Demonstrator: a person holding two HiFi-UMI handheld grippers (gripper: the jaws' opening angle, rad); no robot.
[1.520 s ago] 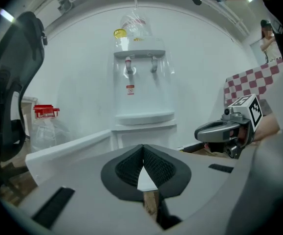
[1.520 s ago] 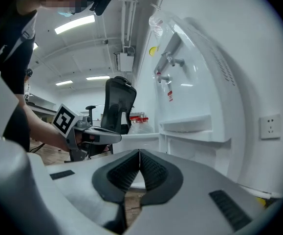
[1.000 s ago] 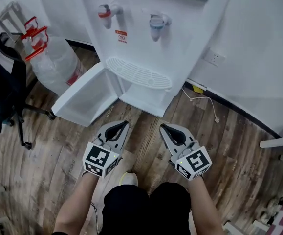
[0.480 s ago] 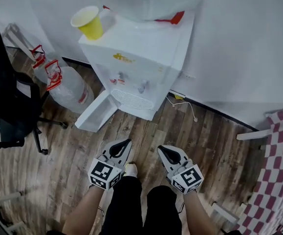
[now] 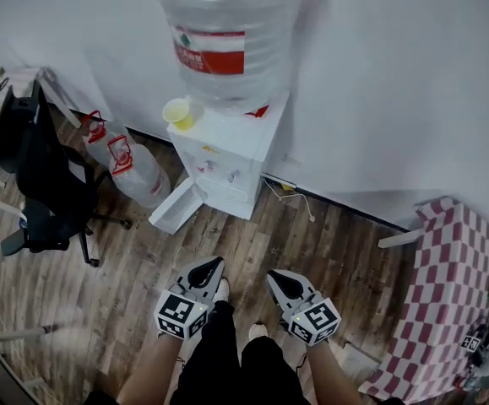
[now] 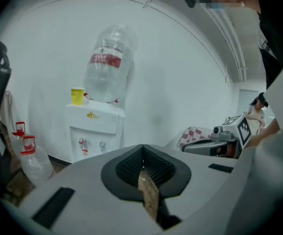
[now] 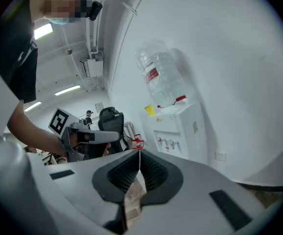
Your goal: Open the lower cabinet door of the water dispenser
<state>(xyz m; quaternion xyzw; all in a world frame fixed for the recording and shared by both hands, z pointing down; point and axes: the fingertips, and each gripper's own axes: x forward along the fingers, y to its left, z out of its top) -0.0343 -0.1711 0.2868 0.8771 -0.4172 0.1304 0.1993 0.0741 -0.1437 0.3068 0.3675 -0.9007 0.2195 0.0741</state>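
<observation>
The person's legs in black trousers [image 5: 236, 361] are closest, at the bottom of the head view, with a light shoe [image 5: 221, 290] peeking out between the two claws. The left claw [image 5: 217, 263] and the right claw [image 5: 271, 277] are held side by side over the wood floor [image 5: 126, 260], well apart from everything else. Each one has a cube with black and white squares at its back. Both claws are pressed together, with nothing between them, and both point toward the wall ahead.

Farther away, a red and white checked cloth [image 5: 447, 285] is on the right. A black chair [image 5: 46, 184] on wheels stands on the left.

Past the bare floor, the white water dispenser [image 5: 227, 163] stands against the white wall [image 5: 396, 99]. Its lower door [image 5: 176, 207] is open. It swings out on the left side of the dispenser, low down by the floor. Two small taps show on the front above it. A thin white cable [image 5: 293, 199] lies on the floor just to the right.

Two spare water bottles [image 5: 138, 171] with red handles stand on the floor just beside the open door. A yellow cup [image 5: 177, 113] sits on top of the dispenser at its left corner. A big clear bottle [image 5: 227, 40] with a red label stands upside down on top, right next to the cup.
</observation>
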